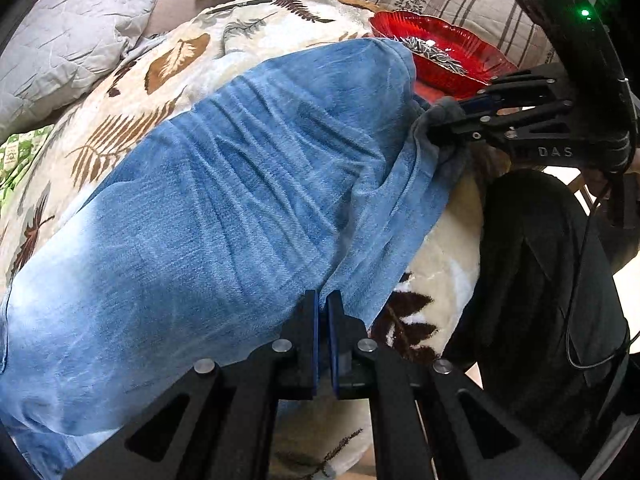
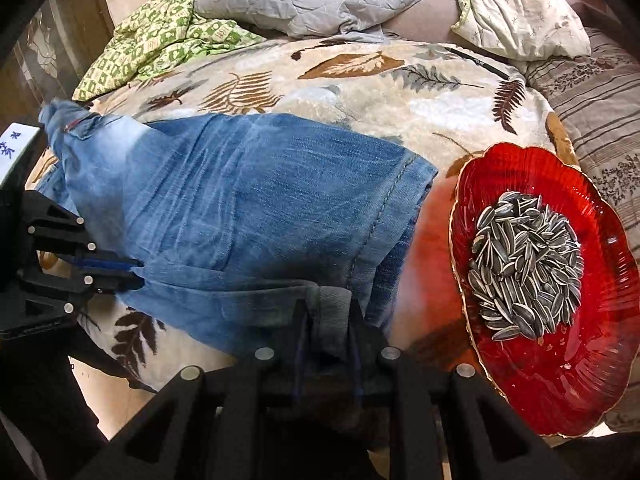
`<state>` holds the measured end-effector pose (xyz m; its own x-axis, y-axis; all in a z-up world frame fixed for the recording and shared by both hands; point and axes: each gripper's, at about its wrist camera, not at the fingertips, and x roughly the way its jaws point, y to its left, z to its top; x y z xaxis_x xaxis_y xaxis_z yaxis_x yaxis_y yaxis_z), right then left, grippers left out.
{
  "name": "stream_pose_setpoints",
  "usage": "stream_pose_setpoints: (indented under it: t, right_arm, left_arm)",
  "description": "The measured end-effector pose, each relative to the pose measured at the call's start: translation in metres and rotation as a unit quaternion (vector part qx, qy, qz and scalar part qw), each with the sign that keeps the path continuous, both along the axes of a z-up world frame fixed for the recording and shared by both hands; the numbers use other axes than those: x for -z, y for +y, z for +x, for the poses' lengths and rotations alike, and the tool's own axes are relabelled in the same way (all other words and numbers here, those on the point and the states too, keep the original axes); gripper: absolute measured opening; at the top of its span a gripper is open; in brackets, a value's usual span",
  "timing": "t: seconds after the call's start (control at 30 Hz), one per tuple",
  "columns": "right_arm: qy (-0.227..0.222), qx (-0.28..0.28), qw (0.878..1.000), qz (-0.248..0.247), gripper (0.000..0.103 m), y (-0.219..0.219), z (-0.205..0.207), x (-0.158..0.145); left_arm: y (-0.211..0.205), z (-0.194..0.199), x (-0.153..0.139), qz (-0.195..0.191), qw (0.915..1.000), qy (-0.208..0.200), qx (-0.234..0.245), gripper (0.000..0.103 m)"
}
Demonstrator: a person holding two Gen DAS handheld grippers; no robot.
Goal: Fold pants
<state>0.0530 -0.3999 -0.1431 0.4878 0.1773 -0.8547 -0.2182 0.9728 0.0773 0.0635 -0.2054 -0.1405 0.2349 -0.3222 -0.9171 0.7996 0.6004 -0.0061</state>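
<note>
Jeans (image 2: 248,216): faded blue denim, folded over into a broad band, lying on a leaf-print blanket (image 2: 360,92) on the bed. Both grippers pitch steeply down at the near edge of the fabric.

Left gripper (image 1: 322,300): fingers pressed together; denim edge caught between them in the right wrist view, where it enters from the left.

Right gripper (image 2: 329,312): fingers slightly spread, a grey-blue hem of the jeans lying between them; whether the pads press on it cannot be told. In the left wrist view the same gripper enters from the right with bunched cloth at its tips.

Long axis of the jeans runs left to right across the right wrist view, from a gathered, paler end at upper left to a stitched seam edge at right. Denim is creased, with whitish wear across the middle.

Red glass dish (image 2: 592,320) of sunflower seeds (image 2: 524,264) sits just beside the seam edge.
</note>
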Motion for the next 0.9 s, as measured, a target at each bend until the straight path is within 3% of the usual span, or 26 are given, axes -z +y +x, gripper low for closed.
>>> stream_pose_setpoints:
  t: [0.07, 0.1, 0.13, 0.17, 0.2, 0.23, 0.3, 0.53, 0.73, 0.9]
  right_arm:
    - [0.001, 0.012, 1.000, -0.006, 0.043, -0.001, -0.003, -0.005]
    - [-0.001, 0.015, 1.000, -0.007, 0.062, -0.001, -0.005, -0.007]
    - [-0.010, 0.021, 1.000, -0.009, 0.071, -0.003, -0.009, -0.013]
    - [-0.026, 0.026, 0.999, -0.011, 0.072, -0.005, -0.015, -0.021]
    - [-0.033, 0.027, 0.999, -0.011, 0.072, -0.006, -0.018, -0.026]
    - [-0.042, 0.031, 0.999, -0.011, 0.072, -0.007, -0.022, -0.034]
    - [-0.056, 0.040, 0.998, -0.008, 0.074, -0.008, -0.026, -0.045]
    - [-0.090, 0.034, 0.995, 0.002, 0.075, 0.014, -0.020, -0.068]
    - [-0.108, -0.034, 0.993, 0.013, 0.075, 0.078, -0.008, -0.082]
    - [-0.112, -0.095, 0.989, 0.033, 0.075, 0.142, 0.003, -0.090]
  left_arm:
    - [-0.001, -0.001, -0.002, -0.001, 1.0000, 0.002, -0.005, 0.004]
    - [-0.002, -0.002, -0.005, 0.000, 1.0000, 0.000, -0.009, 0.011]
    - [0.000, -0.006, -0.010, 0.002, 0.9999, -0.003, -0.013, 0.032]
    - [0.002, -0.006, -0.015, 0.003, 0.9998, -0.013, -0.018, 0.050]
    - [0.005, -0.008, -0.024, 0.000, 0.9988, -0.039, -0.028, 0.085]
    - [0.007, -0.009, -0.033, -0.006, 0.9971, -0.065, -0.039, 0.098]
    - [0.015, -0.009, -0.050, -0.007, 0.9922, -0.108, -0.061, 0.099]
    - [0.058, 0.006, -0.082, 0.001, 0.9808, -0.142, -0.133, 0.099]
    - [0.130, 0.005, -0.105, 0.014, 0.9651, -0.160, -0.207, 0.099]
    - [0.209, -0.004, -0.115, 0.041, 0.9461, -0.171, -0.272, 0.099]
